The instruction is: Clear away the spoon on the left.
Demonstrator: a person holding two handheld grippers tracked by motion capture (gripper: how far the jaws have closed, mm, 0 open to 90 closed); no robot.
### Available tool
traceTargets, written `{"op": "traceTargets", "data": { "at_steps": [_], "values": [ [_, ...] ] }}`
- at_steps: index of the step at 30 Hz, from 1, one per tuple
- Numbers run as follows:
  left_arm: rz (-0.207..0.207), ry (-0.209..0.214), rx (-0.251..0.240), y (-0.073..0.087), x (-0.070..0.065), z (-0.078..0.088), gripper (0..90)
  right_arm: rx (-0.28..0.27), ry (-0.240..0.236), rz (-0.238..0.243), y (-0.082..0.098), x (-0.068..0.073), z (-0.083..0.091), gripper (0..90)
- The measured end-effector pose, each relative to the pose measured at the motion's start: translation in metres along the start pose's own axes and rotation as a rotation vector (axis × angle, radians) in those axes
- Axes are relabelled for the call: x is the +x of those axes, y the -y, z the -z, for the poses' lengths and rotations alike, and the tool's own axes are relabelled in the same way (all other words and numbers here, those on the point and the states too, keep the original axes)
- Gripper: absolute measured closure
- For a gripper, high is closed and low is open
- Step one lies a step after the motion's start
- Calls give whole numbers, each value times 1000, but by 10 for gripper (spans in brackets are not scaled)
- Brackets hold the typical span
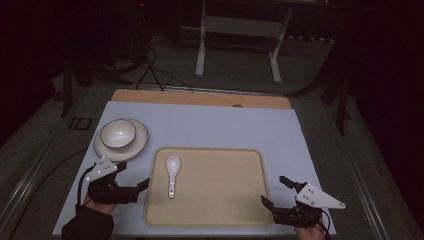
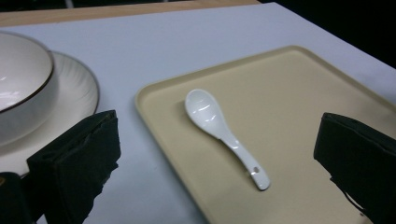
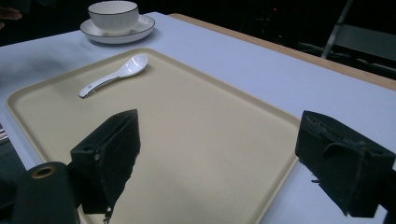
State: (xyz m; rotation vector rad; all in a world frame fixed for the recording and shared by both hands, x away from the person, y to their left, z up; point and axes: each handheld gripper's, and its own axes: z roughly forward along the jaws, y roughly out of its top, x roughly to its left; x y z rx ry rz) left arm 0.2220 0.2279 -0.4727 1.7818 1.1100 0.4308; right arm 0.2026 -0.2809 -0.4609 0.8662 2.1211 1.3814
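white spoon (image 1: 172, 175) lies in beige tray (image 1: 240, 210); bowl (image 1: 117, 134) sits on plate (image 1: 140, 145), cut off in left gripper view. left gripper (image 1: 134, 176) and right gripper (image 1: 275, 192) both released, holding nothing.

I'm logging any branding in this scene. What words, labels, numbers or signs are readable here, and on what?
None can be read.
Spoon, bowl, saucer and tray: plain, no print visible.
Left gripper and right gripper: no legible label.
Small red glow at the high view's far top edge: too dim to read.
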Motion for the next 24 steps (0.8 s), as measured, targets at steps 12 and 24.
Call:
{"op": "traceTargets", "data": {
  "at_steps": [12,24],
  "values": [
    [14,-44,-17,17,10,-5,12,-5,-16,8,-1,1,1,139],
    [20,-31,-24,18,8,-6,12,-2,-20,4,0,0,1,139]
  ]
}}
